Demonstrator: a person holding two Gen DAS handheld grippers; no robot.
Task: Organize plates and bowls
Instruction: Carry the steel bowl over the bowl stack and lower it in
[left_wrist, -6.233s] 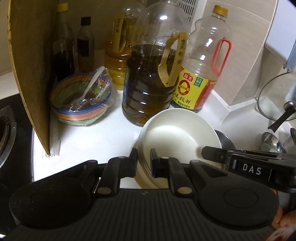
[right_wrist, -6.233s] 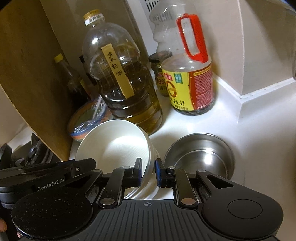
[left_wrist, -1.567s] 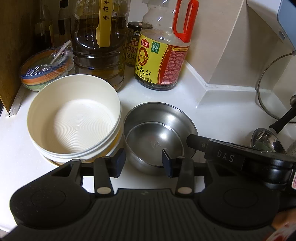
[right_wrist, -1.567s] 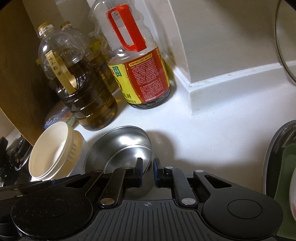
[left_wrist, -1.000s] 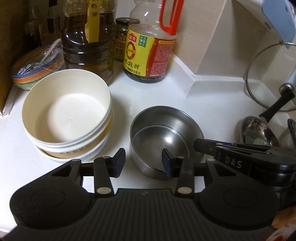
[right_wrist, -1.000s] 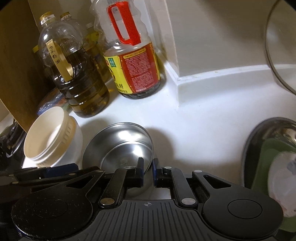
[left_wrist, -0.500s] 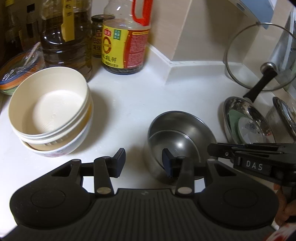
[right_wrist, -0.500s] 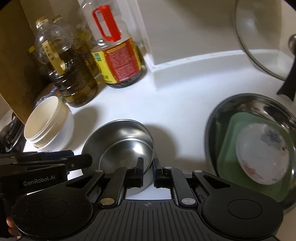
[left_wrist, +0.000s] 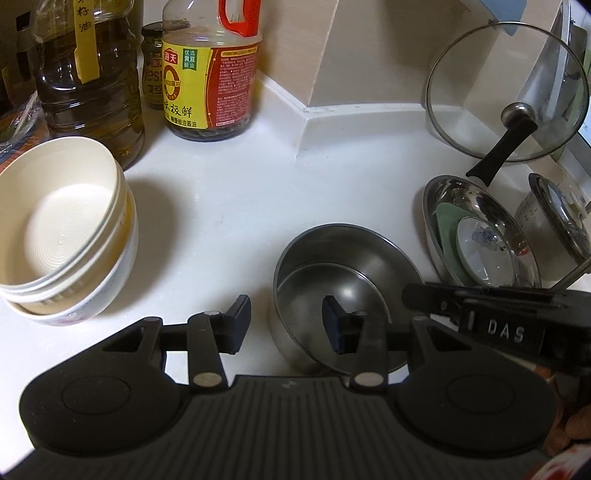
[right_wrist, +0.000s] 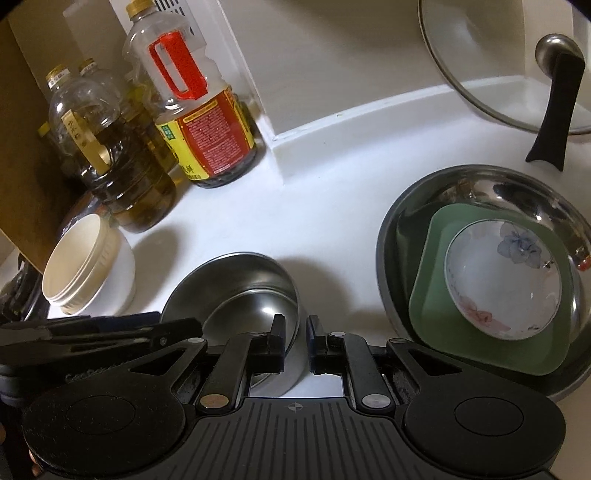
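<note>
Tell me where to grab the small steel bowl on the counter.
Grip the steel bowl by its thin upright rim on the near side, one jaw inside and one outside. The wall is too wide to span, and the large steel dish crowds its right.

The near wall of the steel bowl (right_wrist: 236, 291) is hidden behind the right gripper (right_wrist: 295, 341). The glass lid (right_wrist: 491, 62) and the oil bottle (left_wrist: 88, 74) are cut off at the top edge. The wrapped bowl (left_wrist: 18, 129) is mostly out of frame.
</note>
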